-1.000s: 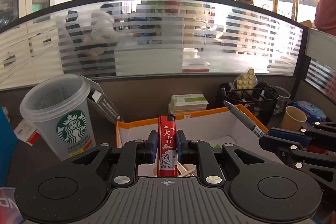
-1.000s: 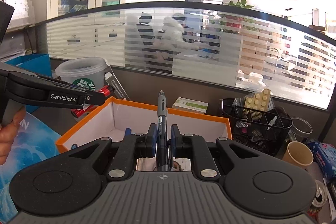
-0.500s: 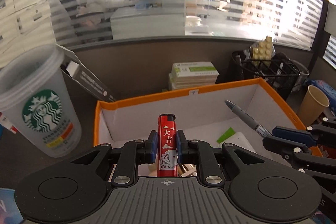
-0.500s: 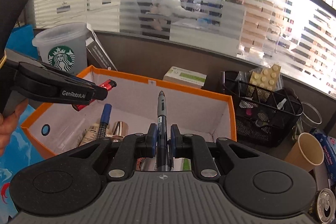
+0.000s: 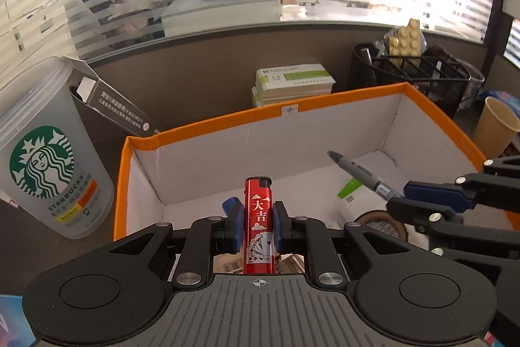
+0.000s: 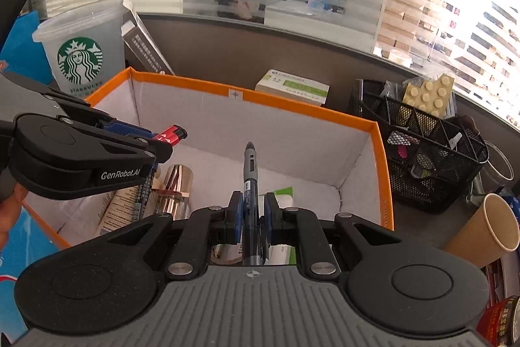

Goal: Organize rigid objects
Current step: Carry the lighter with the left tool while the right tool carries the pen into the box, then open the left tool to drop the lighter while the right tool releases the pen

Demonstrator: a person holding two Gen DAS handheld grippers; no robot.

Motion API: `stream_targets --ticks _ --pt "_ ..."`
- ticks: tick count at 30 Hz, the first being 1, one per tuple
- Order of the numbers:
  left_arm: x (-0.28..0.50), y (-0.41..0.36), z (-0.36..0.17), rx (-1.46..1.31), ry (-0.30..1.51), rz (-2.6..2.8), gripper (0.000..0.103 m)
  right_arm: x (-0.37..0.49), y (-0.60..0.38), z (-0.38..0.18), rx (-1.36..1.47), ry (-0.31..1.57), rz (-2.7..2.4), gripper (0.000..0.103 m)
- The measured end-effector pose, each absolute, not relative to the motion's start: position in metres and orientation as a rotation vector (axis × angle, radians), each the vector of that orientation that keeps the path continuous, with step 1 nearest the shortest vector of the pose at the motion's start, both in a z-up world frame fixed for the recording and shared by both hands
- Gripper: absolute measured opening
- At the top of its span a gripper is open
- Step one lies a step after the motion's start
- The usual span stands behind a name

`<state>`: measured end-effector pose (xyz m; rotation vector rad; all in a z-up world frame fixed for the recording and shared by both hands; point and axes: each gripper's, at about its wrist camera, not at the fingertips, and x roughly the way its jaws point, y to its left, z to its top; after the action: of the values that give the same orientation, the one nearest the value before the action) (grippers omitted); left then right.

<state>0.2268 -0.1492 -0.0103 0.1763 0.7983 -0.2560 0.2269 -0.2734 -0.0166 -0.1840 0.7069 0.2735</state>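
My left gripper (image 5: 258,225) is shut on a red lighter (image 5: 258,217) and holds it over the left part of an orange-rimmed white box (image 5: 292,111). My right gripper (image 6: 252,212) is shut on a grey-blue marker pen (image 6: 251,171) and holds it over the box (image 6: 292,106), nearer its right side. The pen (image 5: 357,173) also shows in the left wrist view, and the lighter (image 6: 170,134) in the right wrist view. A gold cylinder (image 6: 175,184), a blue pen (image 5: 229,205) and a green-white packet (image 5: 352,189) lie inside the box.
A Starbucks cup (image 5: 48,158) and a tilted grey carton (image 5: 113,101) stand left of the box. Stacked green-white boxes (image 5: 292,83) sit behind it. A black mesh organiser (image 6: 419,152) and a paper cup (image 6: 487,226) stand to the right. A can (image 6: 500,324) is at bottom right.
Both grippers have moved forward and tilted down over the box, so its inside now fills the views. Each still holds its object.
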Motion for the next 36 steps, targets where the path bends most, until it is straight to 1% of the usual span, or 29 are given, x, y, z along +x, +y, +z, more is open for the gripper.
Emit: stream_targets --ticks 21,22,23,28,29,30,31,32,33,34,35,36 --pt "0.236 -0.15 -0.023 0.21 0.85 -0.245 0.017 0.236 -0.265 -0.029 -0.226 0.769 0.281 0.013" --pt "0.237 -0.151 -0.023 0.215 0.858 -0.24 0.018 0.236 -0.264 -0.029 -0.226 0.768 0.281 0.013" --pt "0.237 -0.151 -0.024 0.219 0.863 -0.238 0.022 0.236 -0.264 -0.03 -0.227 0.77 0.28 0.013" --pt "0.235 -0.15 -0.022 0.217 0.861 -0.221 0.023 0.233 -0.263 -0.029 -0.219 0.773 0.289 0.013" --pt "0.234 -0.149 -0.021 0.213 0.856 -0.218 0.027 0.232 -0.263 -0.029 -0.212 0.77 0.289 0.013" --pt "0.232 -0.148 -0.019 0.206 0.852 -0.219 0.032 0.231 -0.264 -0.027 -0.206 0.765 0.29 0.016" --pt "0.229 -0.147 -0.018 0.199 0.846 -0.223 0.045 0.229 -0.265 -0.025 -0.2 0.759 0.289 0.02" --pt "0.226 -0.147 -0.015 0.196 0.833 -0.223 0.06 0.227 -0.266 -0.023 -0.199 0.751 0.285 0.022" --pt "0.222 -0.146 -0.012 0.197 0.812 -0.222 0.066 0.224 -0.266 -0.02 -0.198 0.742 0.281 0.026" --pt "0.217 -0.147 -0.008 0.205 0.786 -0.218 0.075 0.222 -0.266 -0.016 -0.196 0.732 0.278 0.03" --pt "0.211 -0.147 -0.003 0.214 0.76 -0.214 0.077 0.218 -0.267 -0.012 -0.191 0.72 0.276 0.033" --pt "0.206 -0.147 0.002 0.222 0.737 -0.214 0.078 0.215 -0.267 -0.007 -0.186 0.707 0.273 0.037"
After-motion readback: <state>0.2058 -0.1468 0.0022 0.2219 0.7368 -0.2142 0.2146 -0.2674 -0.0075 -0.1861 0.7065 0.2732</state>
